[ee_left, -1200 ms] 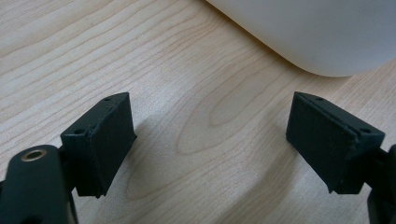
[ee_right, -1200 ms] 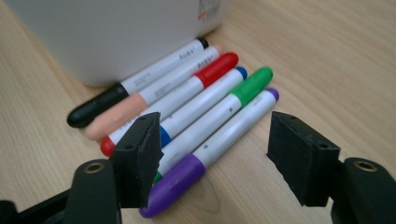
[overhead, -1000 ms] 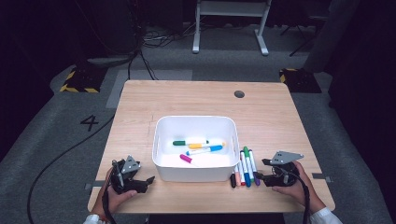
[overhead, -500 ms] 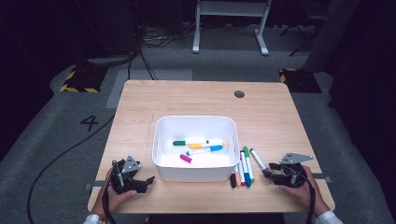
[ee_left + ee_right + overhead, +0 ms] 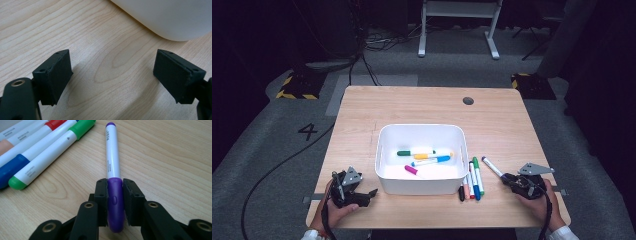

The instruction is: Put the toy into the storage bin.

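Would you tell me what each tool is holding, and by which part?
The right tool grips the purple marker by its cap end. The left tool is open, holding nothing.

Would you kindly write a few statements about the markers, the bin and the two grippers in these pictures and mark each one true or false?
1. The right gripper is clamped on the cap of the purple marker. True; its jaws have just been closing, with the marker between them.
2. The left gripper holds a marker. False: its jaws stand open over bare table.
3. The white bin has markers inside it. True; a green marker lies among them.
4. The purple marker is lifted clear of the table. False: it lies on the wood.
5. The row of markers lies left of the bin in the high view. False: it lies right of it.
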{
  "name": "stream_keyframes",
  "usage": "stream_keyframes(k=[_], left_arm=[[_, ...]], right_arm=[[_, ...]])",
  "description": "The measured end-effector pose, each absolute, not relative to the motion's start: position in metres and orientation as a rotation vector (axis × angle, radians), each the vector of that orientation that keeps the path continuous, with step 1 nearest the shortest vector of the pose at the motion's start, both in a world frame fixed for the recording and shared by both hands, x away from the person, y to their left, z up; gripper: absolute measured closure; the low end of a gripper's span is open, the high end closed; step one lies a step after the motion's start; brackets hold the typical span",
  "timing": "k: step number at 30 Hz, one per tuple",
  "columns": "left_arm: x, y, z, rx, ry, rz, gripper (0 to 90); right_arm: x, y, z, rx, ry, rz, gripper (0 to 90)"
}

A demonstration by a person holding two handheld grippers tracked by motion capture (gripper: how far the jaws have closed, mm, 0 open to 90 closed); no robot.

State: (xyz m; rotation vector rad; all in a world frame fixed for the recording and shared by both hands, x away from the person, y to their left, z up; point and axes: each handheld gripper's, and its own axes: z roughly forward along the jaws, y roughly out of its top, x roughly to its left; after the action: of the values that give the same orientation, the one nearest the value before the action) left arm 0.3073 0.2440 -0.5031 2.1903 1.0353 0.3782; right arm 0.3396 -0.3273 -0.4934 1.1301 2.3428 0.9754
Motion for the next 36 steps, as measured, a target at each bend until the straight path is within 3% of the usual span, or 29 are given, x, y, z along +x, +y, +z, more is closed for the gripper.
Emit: stream_keyframes(k=[16,36], left_arm=[[0.307,0.244,-0.503,2.190,1.035,0.378,15.3],[0.307,0.244,-0.503,2.190,1.035,0.378,15.3]], right_arm=[[0.340,-0.339,-0.469,1.088,2.270,1.077,75.4],[0.351,-0.309,-0.392,0.848,2.242,1.209,75.4]])
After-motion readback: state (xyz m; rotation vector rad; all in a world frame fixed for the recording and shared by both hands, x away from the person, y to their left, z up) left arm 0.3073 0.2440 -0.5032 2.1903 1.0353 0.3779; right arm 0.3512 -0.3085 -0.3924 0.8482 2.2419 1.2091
